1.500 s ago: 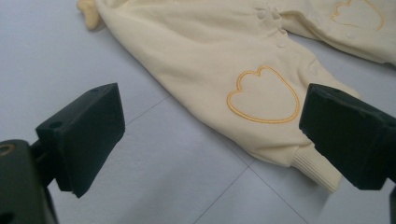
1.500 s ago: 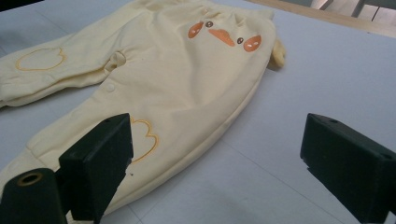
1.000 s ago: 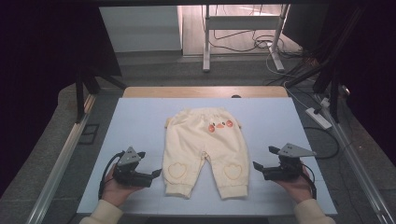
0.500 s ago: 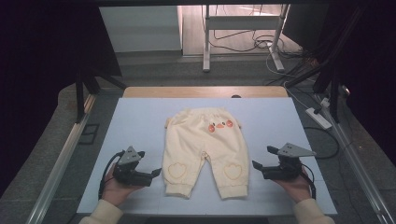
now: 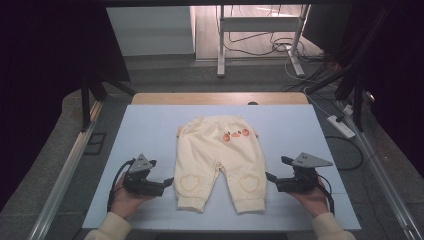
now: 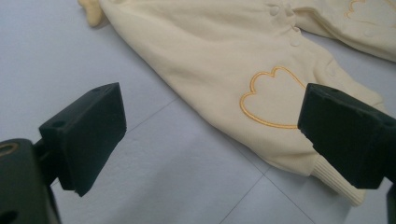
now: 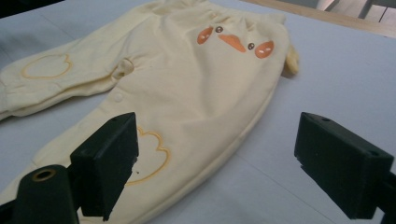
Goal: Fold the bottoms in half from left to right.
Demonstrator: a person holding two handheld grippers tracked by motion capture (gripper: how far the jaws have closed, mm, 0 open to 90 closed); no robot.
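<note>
Pale yellow baby trousers (image 5: 219,157) lie flat on the light blue mat (image 5: 150,135), waistband away from me, with an orange duck face near the waist and a paw outline on each knee. My left gripper (image 5: 167,183) rests open just left of the left leg cuff; its view shows that leg (image 6: 243,79) and cuff beyond the wide-apart jaws. On the other side, my right gripper (image 5: 270,177) stands open next to the right leg, whose knee patch (image 7: 144,156) lies near one jaw. Nothing is held.
The mat covers a wooden table whose far edge (image 5: 215,98) shows. Beyond it are metal desk legs (image 5: 220,45), cables on the floor and a power strip (image 5: 341,126) at the right. Bare mat lies on both sides of the trousers.
</note>
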